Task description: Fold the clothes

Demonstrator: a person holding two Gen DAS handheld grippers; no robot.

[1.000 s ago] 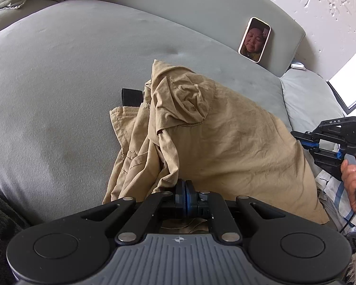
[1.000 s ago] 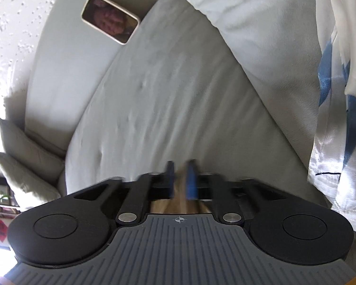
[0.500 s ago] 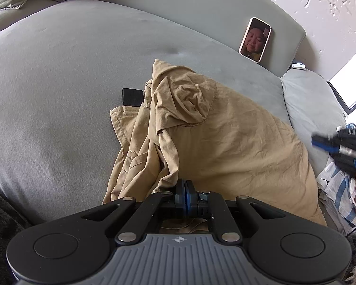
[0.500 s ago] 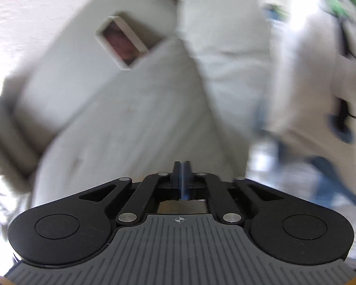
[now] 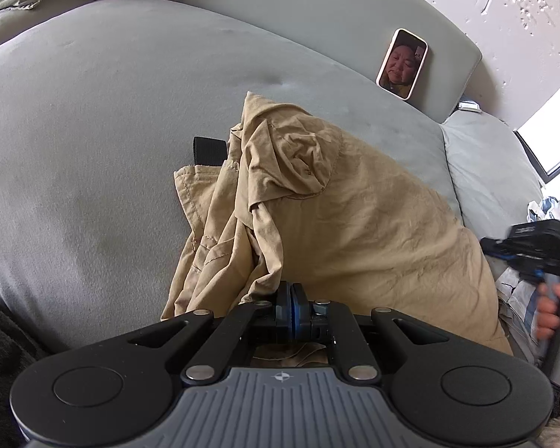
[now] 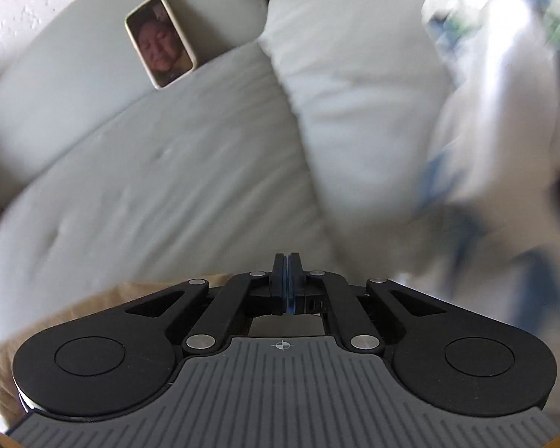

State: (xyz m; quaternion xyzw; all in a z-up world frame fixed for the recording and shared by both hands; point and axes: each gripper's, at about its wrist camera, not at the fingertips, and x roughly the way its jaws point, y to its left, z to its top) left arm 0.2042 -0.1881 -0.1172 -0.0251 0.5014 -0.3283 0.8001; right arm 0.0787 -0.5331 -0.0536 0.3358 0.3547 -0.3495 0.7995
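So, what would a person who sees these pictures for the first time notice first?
The crumpled tan cotton garment stands out first, heaped in the middle of the grey sofa cushion. Next comes the cream-cased phone with a lit screen, leaning on the backrest behind it. At the right lies a blurred white-and-blue cloth.

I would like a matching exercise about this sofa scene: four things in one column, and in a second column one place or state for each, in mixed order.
Things:
1. tan garment
2. phone
3. left gripper
4. white and blue cloth

Places or states:
A. leans against the sofa backrest
B. lies crumpled on the grey seat cushion
C. blurred, at the right of the right wrist view
D. fingers together at the garment's near edge

Pairs: 1-B, 2-A, 3-D, 4-C
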